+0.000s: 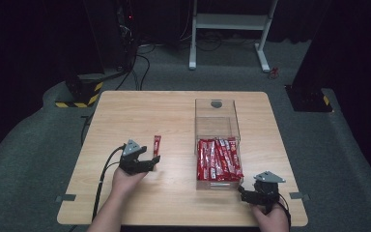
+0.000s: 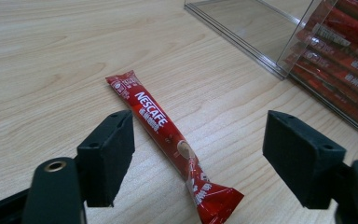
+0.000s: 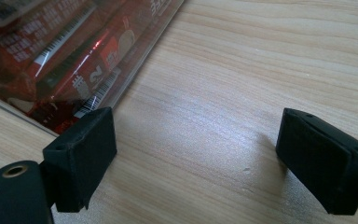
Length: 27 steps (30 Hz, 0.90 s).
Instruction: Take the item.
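In the high view, a single red coffee stick (image 1: pixel 157 143) lay on the wooden surface (image 1: pixel 174 193), well to the left of the clear box (image 1: pixel 217 145) and apart from it. The left claw (image 1: pixel 150 162) sat just behind the stick's near end, and the right claw (image 1: pixel 245 192) rested by the box's near right corner. The box held a packed row of red sticks (image 1: pixel 219 160) in its near half; its far half looked bare. Judging by this, one stick was out of the box and many were left inside.

In the left gripper view, the left claw (image 2: pixel 198 158) stood released, its jaws wide on either side of the coffee stick (image 2: pixel 168 135) without pressing it, the box (image 2: pixel 279 42) beyond to the right.

In the right gripper view, the right claw (image 3: pixel 200 163) was likewise spread with only bare wood between its jaws, the box wall (image 3: pixel 135 56) and the sticks (image 3: pixel 65 51) behind it just left.
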Available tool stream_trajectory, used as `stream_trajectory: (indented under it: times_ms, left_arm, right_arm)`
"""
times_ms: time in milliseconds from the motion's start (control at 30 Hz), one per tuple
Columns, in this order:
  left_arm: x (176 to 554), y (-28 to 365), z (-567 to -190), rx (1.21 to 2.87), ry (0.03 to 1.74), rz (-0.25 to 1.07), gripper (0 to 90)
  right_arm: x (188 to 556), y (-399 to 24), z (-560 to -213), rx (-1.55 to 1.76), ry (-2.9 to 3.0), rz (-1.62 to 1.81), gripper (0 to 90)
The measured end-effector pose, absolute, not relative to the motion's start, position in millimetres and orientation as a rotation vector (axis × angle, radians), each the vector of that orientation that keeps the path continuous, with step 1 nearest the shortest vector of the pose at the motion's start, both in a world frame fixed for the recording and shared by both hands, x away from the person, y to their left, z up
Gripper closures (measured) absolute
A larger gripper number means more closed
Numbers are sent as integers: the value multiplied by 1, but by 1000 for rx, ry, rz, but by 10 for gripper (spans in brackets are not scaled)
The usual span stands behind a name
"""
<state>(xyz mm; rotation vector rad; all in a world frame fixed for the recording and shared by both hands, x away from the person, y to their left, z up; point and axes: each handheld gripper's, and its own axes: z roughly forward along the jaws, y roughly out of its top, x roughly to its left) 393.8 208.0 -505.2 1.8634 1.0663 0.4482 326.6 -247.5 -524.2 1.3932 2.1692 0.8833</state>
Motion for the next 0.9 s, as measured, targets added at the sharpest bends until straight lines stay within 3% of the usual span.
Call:
stream_trajectory:
  times_ms: [900]
  left_arm:
    - [368,234,-497,1919,1079,476,240]
  right_arm:
    - [326,-248,-524,1385,2175,891,125]
